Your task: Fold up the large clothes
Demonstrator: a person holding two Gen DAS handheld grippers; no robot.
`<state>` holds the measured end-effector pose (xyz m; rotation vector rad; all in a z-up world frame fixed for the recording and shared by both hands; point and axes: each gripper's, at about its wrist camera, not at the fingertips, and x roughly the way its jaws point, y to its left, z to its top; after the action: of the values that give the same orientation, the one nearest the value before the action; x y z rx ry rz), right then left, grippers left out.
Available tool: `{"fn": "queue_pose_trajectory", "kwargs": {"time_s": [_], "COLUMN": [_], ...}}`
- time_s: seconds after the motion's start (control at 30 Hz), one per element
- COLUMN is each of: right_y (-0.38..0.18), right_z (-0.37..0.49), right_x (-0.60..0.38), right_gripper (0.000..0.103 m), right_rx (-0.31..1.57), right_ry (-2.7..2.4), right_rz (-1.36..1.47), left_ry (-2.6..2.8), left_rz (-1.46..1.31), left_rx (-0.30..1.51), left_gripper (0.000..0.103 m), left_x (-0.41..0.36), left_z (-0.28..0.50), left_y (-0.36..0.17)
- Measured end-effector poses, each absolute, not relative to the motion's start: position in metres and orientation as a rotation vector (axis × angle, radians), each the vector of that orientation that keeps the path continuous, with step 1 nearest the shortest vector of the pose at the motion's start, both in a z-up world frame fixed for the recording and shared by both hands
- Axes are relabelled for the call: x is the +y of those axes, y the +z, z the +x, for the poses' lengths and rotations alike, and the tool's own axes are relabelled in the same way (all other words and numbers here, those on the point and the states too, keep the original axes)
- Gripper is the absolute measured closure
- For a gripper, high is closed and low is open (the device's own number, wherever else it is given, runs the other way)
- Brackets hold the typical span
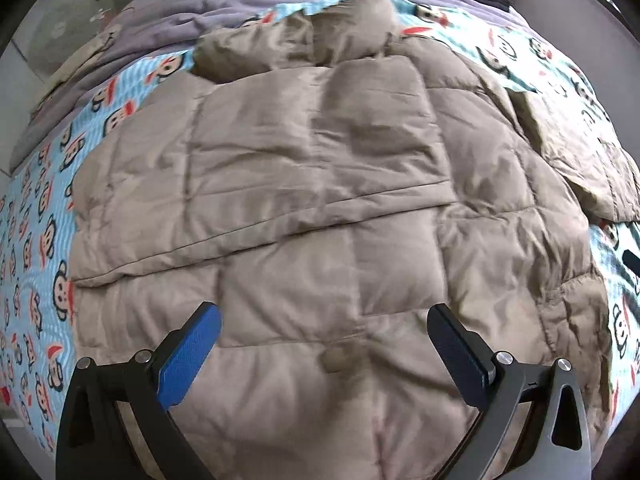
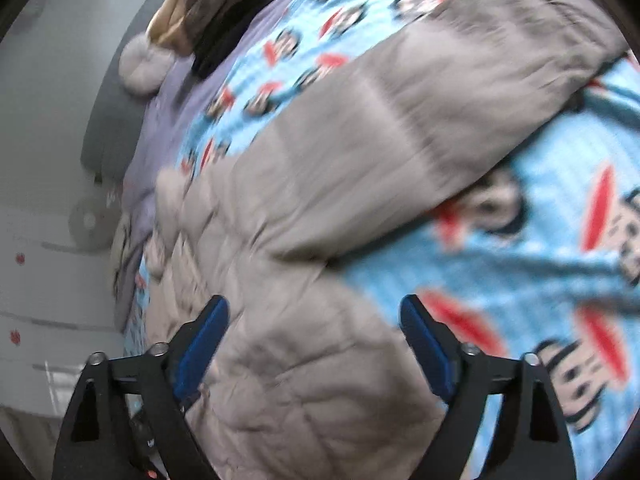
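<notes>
A large beige quilted puffer jacket (image 1: 320, 200) lies spread on a bed covered by a light-blue sheet with cartoon monkey faces (image 1: 36, 240). In the left wrist view my left gripper (image 1: 324, 312) hangs open above the jacket's near part, its blue pads wide apart and nothing between them. The right wrist view, blurred, shows the same jacket (image 2: 312, 184) with one sleeve stretching up to the right. My right gripper (image 2: 314, 304) is open over the jacket's edge, next to the blue sheet (image 2: 520, 280), and holds nothing.
A lilac cover (image 1: 192, 4) lies at the far end of the bed. Dark and brown clothes (image 2: 224, 4) are piled there beside a pale fluffy cushion (image 2: 144, 66). A white cabinet and wall (image 2: 40, 220) stand off the bed's left side.
</notes>
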<state>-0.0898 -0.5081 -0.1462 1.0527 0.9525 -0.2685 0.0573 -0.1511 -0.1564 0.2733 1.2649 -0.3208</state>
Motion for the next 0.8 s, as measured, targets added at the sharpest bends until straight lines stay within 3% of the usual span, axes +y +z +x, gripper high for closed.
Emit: {"fn": "queue_pose_trajectory", "kwargs": {"time_s": [0.03,0.33,0.8], "right_y": [-0.146,-0.16,-0.201], "right_z": [-0.095,-0.118,-0.138], "right_x": [-0.519,-0.601,-0.707], "right_gripper": [0.0,0.0,0.0], "right_rx": [0.926,0.872,0.531], "right_ry": [-0.287,-0.447,-0.546], "right_rz": [1.058,1.124,1.518], "left_ry": [-0.332,-0.379,-0.401], "left_rz": [0.271,0.224,0.248], "left_rx": [1.265,1.291,1.278], "left_gripper": [0.0,0.0,0.0], "left_x": [-0.157,-0.192,-0.237], "left_z": [0.056,0.064,0.075], "left_y": [-0.156,-0.159,-0.158]}}
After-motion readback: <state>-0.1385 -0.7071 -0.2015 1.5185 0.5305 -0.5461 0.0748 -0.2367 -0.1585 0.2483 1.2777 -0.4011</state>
